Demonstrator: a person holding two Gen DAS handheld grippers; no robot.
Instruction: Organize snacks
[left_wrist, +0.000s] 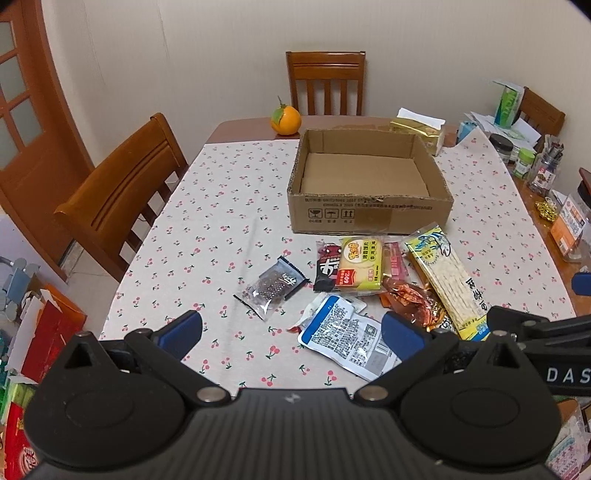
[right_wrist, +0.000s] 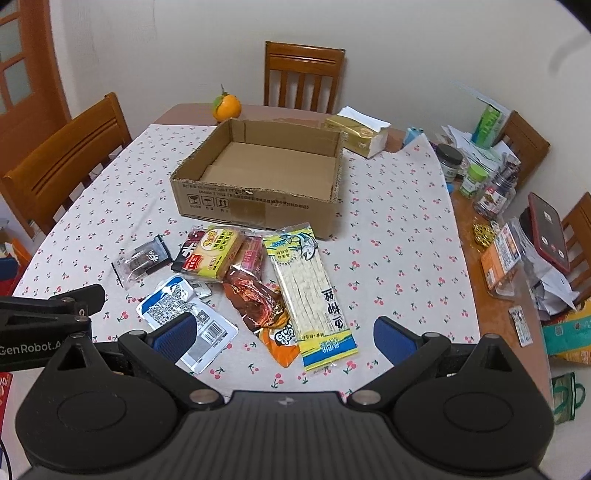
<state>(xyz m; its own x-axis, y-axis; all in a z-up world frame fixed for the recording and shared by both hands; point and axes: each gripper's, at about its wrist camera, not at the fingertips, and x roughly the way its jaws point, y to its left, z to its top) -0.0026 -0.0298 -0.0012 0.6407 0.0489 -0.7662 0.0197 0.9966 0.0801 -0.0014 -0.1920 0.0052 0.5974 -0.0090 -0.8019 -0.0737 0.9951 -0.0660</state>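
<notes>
Room: dining room sitting under warm light, cherry-print tablecloth (left_wrist: 229, 206) covering the wooden table, chairs around it.
Left view, box: open cardboard box (left_wrist: 369, 218) sitting centre frame, nothing showing inside; orange (left_wrist: 285, 118) behind its upper-left corner.
Left view, snacks: pile lying just below the box, centre to lower right; dark clear-window packet (left_wrist: 271, 288) lying apart to the left; yellow cracker pack (left_wrist: 360, 267) resting on top of the pile; long yellow-and-white strip pack (left_wrist: 448, 280) running diagonally at right; blue-and-white pouch (left_wrist: 343, 334) lying nearest the camera.
Left view, claw: left gripper (left_wrist: 291, 332) hovering low in frame, fingers spread wide, holding nothing, above the table short of the pouch.
Right view, snacks: same pile sitting centre-left; crinkly orange-red foil bag (right_wrist: 262, 302) lying between the pouch and the strip pack, overlapping the strip pack's edge.
Right view, claw: right gripper (right_wrist: 284, 334) hovering with fingers wide apart, empty, roughly over the lower ends of the foil bag and strip pack.
Handling: all looking light; film wrappers likely slippery and crushable, crackers and strips likely brittle.
Grip: probably pinching the flat sealed edges or corners rather than the filled middles; strip pack probably needing a hold near mid-length to stop sagging.
Progress: nothing boxed yet.
</notes>
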